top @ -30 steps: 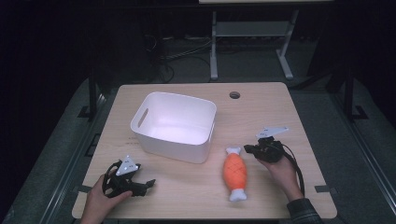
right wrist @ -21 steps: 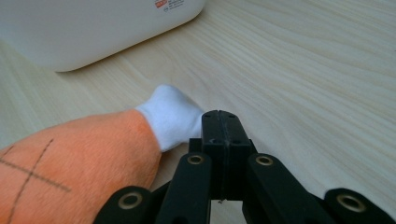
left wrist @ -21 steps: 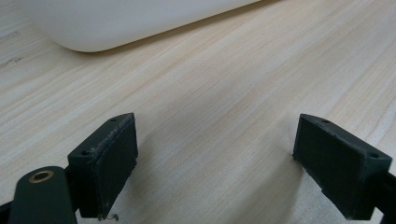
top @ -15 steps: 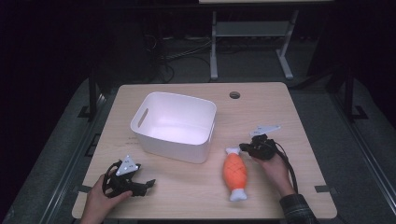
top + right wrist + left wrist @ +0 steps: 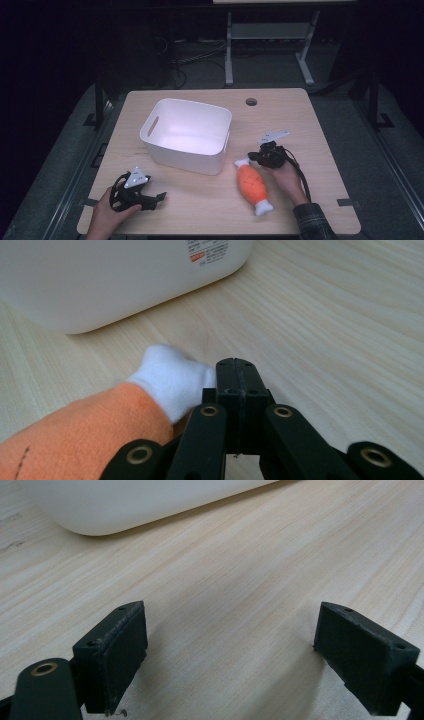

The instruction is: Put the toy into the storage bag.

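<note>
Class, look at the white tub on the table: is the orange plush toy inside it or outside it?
Outside. The orange plush toy lies flat on the table just right of the white tub, whose inside looks empty in the high view.

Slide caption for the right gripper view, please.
Shut right gripper beside the white end of an orange plush toy, white tub behind.

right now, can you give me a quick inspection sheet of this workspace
surface: light wooden table, round hole near far edge
job's things: orange plush toy with white ends lies beside white tub, apart from it
clutter: nothing seen
grippers: left gripper open, jaws on bare wood; right gripper shut, empty, tips against the toy's white end
cables: black cable trails from right gripper
surroundings: dark floor, metal stand behind the table
</note>
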The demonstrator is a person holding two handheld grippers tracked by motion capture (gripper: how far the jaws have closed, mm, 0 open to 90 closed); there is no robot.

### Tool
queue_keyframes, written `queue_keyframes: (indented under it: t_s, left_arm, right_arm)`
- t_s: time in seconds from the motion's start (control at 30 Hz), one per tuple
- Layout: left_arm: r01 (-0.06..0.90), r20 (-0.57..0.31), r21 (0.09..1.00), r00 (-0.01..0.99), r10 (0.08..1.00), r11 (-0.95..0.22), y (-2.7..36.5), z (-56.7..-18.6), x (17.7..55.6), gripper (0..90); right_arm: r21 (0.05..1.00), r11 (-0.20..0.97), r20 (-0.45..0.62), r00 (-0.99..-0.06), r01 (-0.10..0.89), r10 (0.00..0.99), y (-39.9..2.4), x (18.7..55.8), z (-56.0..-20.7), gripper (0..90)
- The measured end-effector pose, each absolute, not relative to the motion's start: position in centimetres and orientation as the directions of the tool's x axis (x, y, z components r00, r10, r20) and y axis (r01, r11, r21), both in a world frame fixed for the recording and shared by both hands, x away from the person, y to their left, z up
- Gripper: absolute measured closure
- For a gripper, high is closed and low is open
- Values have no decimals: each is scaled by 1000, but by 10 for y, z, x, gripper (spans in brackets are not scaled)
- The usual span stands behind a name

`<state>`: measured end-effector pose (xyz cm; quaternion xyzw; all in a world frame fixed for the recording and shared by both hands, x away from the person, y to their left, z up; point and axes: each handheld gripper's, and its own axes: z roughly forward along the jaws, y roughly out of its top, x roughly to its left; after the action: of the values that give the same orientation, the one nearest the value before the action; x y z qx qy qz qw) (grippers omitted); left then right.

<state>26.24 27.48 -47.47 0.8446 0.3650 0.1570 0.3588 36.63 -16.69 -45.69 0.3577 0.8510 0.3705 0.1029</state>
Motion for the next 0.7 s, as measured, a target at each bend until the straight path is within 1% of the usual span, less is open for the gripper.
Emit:
queue_keyframes:
  t_s: [0.23,0.7]
  left_arm:
    - [504,3,721,684,729,-476,275,-475,262,129]
    - [504,3,721,684,729,-476,275,-475,262,130]
  right_arm:
    - [707,491,82,-749,509,658,-160,364,-457,897]
    - [726,533,84,-826,434,558,-144,359,-457,897]
